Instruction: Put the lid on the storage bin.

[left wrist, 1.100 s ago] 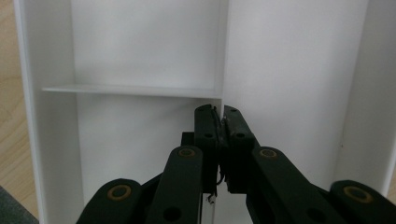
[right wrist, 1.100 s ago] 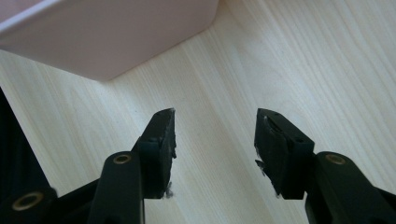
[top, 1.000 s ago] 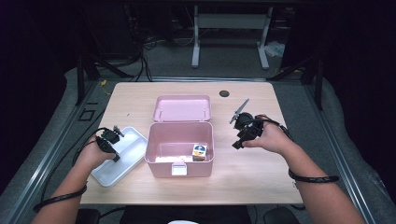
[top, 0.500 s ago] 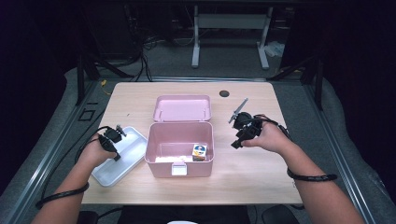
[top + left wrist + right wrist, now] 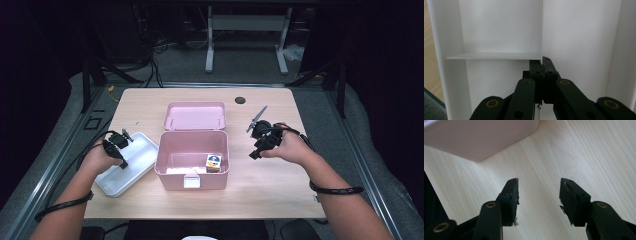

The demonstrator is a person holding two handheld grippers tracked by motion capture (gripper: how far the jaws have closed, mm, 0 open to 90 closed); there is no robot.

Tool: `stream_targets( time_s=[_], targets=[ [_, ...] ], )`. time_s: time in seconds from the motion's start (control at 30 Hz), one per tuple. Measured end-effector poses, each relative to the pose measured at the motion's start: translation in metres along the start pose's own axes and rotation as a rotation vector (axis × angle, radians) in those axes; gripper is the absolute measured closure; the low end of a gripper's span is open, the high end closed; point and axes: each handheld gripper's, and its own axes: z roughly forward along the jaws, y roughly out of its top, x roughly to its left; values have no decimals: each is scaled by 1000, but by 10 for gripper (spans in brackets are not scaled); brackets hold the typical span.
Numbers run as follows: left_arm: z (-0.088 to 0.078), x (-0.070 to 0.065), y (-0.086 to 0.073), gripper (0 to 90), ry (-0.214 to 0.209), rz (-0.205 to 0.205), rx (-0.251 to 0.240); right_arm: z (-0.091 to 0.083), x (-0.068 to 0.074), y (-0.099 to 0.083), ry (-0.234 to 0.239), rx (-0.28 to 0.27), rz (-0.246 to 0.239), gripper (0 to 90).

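Left gripper view: the left gripper (image 5: pixel 543 65) has its jaws pressed together on the thin divider wall of the white tray (image 5: pixel 499 25), probably to lift it toward the pink box (image 5: pixel 192 155). The right gripper (image 5: pixel 539 192) waits with jaws apart over the table (image 5: pixel 574 150).

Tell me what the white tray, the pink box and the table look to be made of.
White tray: likely plastic, smooth matt walls with a thin moulded divider. Pink box: probably plastic, rounded corners, soft sheen. Table: pale wood or wood-look laminate, grain lines visible.
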Motion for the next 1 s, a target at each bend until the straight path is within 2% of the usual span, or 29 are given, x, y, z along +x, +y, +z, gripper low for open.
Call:
stream_targets(
  time_s=[0.1,0.13,0.17,0.2,0.23,0.37,0.5,0.6,0.63,0.77,0.8,0.97,1.0],
  targets=[
    [-13,1,0,892,7,11,-15,-1,1,-4,-13,-1,5,499],
    [-19,1,0,892,12,19,-21,-2,0,-4,8,9,1,500],
    [-19,1,0,892,12,19,-21,-2,0,-4,4,5,10,499],
    [-26,1,0,892,12,24,-13,-2,0,-5,-7,0,13,500],
    [-26,1,0,892,12,24,-13,-4,-1,-5,0,9,9,500],
    [-40,2,0,892,-1,23,-30,-4,0,-5,-3,1,15,500],
    [-57,1,0,892,15,34,-45,-4,1,-4,-19,-9,15,500],
    [-69,-1,0,892,26,53,-53,-4,2,-4,-14,-2,13,500],
    [-69,-1,0,892,26,53,-53,-4,2,-4,-14,-2,13,500],
    [-87,-1,-1,892,34,60,-80,-6,3,-2,-9,-3,7,503],
    [-96,-2,-1,892,36,73,-80,-6,3,-2,-13,-5,7,504],
    [-111,-7,1,892,27,112,-93,-5,2,-1,-12,0,18,504],
    [-119,-10,3,892,31,129,-103,-6,2,0,-11,3,18,504]
  ],
)
